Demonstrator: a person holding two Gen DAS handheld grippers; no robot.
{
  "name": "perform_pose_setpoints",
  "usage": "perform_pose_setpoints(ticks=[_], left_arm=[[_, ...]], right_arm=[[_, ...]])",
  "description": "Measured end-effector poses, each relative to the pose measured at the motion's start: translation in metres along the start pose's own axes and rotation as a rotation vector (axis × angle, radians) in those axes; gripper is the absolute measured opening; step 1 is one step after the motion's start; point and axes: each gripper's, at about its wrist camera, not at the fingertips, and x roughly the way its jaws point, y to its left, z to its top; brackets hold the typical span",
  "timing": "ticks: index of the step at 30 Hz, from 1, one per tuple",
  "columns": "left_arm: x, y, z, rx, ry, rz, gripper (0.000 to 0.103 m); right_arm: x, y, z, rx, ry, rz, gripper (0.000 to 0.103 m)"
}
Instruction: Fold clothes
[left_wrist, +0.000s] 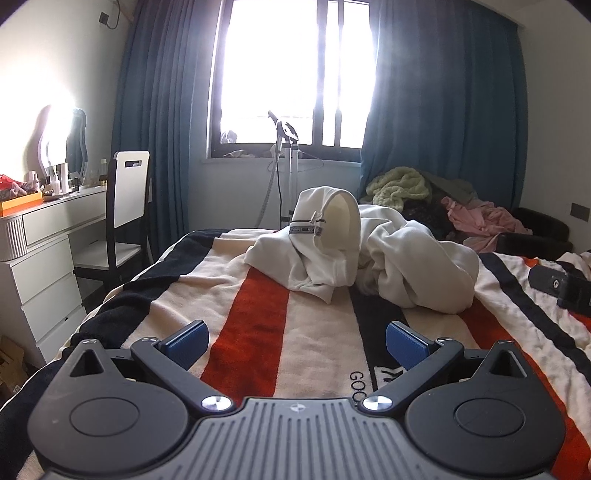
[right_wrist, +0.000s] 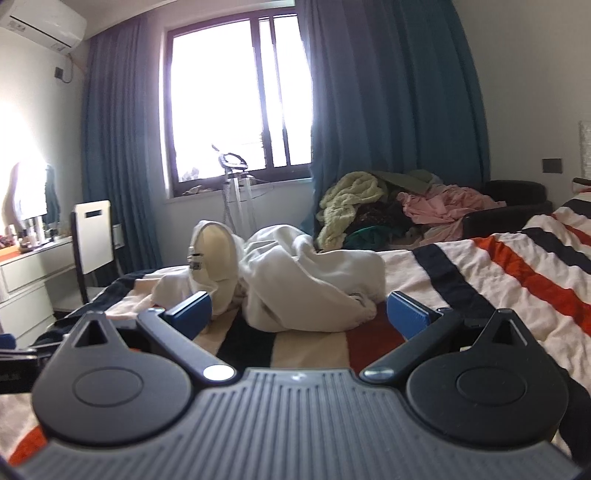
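white hoodie (left_wrist: 365, 258) is seen crumpled mid-bed on the striped blanket (left_wrist: 258, 332), unfolded, while left gripper (left_wrist: 297, 341) and right gripper (right_wrist: 299, 312) are held wide open and empty, so spreading it flat is judged next.

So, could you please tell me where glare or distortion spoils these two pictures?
Left wrist view: the window is blown out white, as is the mirror; the curtains bow at the edges. Right wrist view: the window is likewise washed out, and the white hoodie is fairly soft.
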Motion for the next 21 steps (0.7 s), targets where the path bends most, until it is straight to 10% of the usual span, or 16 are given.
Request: perform_pose_setpoints(ticks=[21], left_arm=[[0.015,-0.010,-0.011,0.053,0.050,0.041,0.103]], right_arm=[[0.010,-0.015,0.020,0.080,-0.015,0.027,0.103]])
